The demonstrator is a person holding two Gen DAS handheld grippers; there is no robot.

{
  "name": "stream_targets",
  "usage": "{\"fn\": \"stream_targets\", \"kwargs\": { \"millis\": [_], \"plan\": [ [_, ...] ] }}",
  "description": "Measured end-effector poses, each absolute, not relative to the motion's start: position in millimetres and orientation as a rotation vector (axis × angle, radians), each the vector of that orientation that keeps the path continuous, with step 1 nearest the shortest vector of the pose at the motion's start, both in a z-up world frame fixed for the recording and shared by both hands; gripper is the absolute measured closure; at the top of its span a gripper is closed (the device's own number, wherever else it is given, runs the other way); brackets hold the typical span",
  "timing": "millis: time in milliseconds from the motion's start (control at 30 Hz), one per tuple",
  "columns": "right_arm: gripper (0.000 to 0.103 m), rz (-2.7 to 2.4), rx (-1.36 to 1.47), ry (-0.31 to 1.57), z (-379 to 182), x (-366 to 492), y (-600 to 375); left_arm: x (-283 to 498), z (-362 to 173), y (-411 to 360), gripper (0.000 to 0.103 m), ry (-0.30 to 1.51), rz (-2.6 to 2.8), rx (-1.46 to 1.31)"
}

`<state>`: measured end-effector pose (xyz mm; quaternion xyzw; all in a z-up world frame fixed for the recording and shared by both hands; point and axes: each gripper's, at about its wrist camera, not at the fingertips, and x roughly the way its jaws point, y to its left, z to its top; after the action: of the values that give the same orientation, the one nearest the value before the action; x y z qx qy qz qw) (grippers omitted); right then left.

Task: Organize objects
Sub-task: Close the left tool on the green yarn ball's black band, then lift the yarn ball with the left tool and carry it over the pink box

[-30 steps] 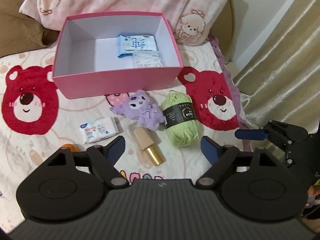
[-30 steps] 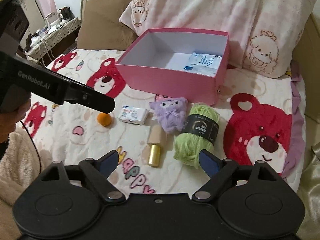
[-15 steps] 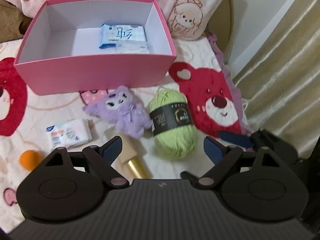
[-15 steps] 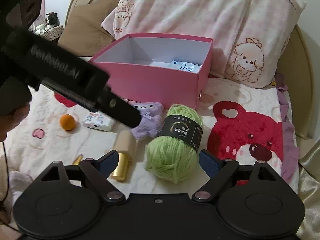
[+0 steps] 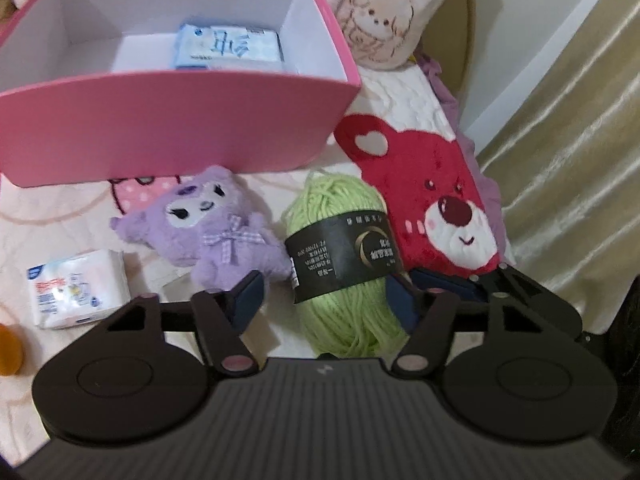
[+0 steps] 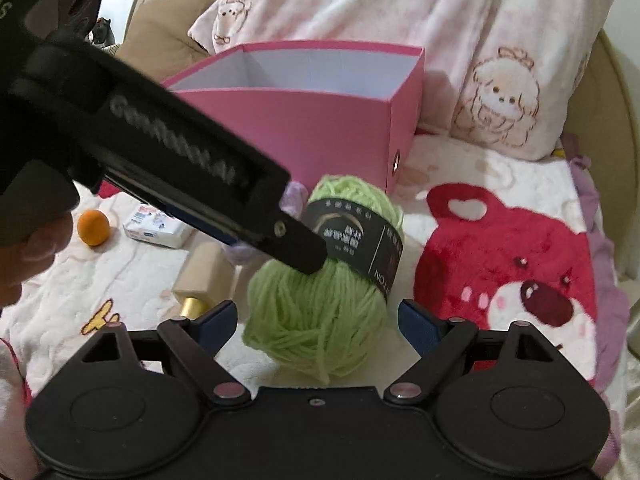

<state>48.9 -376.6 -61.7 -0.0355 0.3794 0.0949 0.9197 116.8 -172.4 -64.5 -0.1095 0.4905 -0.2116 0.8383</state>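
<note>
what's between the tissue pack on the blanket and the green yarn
In the left wrist view, the purple plush toy lies between the tissue pack and the green yarn, its right edge up against the yarn.

The box (image 5: pixel 172 128) is pink outside and white inside; the packet (image 5: pixel 228 46) lying in it is pale blue and white with blue characters. The yarn ball (image 5: pixel 344 320) is light green, wrapped in a black band (image 5: pixel 344 258) with pale lettering and a gold ring mark. The plush toy (image 5: pixel 208 228) is lilac with a white face and a checked lilac bow. The tissue pack (image 5: pixel 78 288) is white with blue and red print. The orange (image 6: pixel 93 227) is plain orange. The bottle (image 6: pixel 198 276) is beige with a gold cap. The bed cover (image 6: pixel 132 280) is cream, patterned with red bears (image 6: pixel 512 264). The pillow (image 6: pixel 400 8) is pale pink-and-white with cartoon puppies. The curtain (image 5: pixel 568 128) is shiny gold-beige. Both tools are black with dark blue pads (image 6: pixel 416 322).
</note>
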Motion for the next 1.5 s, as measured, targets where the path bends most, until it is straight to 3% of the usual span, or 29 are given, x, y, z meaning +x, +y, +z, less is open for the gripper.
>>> {"fn": "stream_targets", "kwargs": {
  "millis": [233, 367, 533, 1100, 1500],
  "plan": [
    [0.014, 0.176, 0.018, 0.819, -77, 61, -391, 122, -86, -169, 0.045, 1.028, -0.476, -0.33],
    [0.032, 0.195, 0.091, 0.817, -74, 58, -395, 121, -91, -165, 0.06, 1.047, -0.499, -0.411],
    [0.04, 0.179, 0.111, 0.807, -64, 48, -390, 109, -80, -169, 0.063, 1.012, -0.52, -0.373],
    [0.041, 0.182, 0.002, 0.706, 21, 18, -337, 62, 14, -125, 0.063, 0.922, -0.534, -0.317],
    [0.041, 0.242, -0.062, 0.654, 64, 33, -274, 46, 48, -55, 0.063, 0.816, -0.466, -0.358]
  ]
}}
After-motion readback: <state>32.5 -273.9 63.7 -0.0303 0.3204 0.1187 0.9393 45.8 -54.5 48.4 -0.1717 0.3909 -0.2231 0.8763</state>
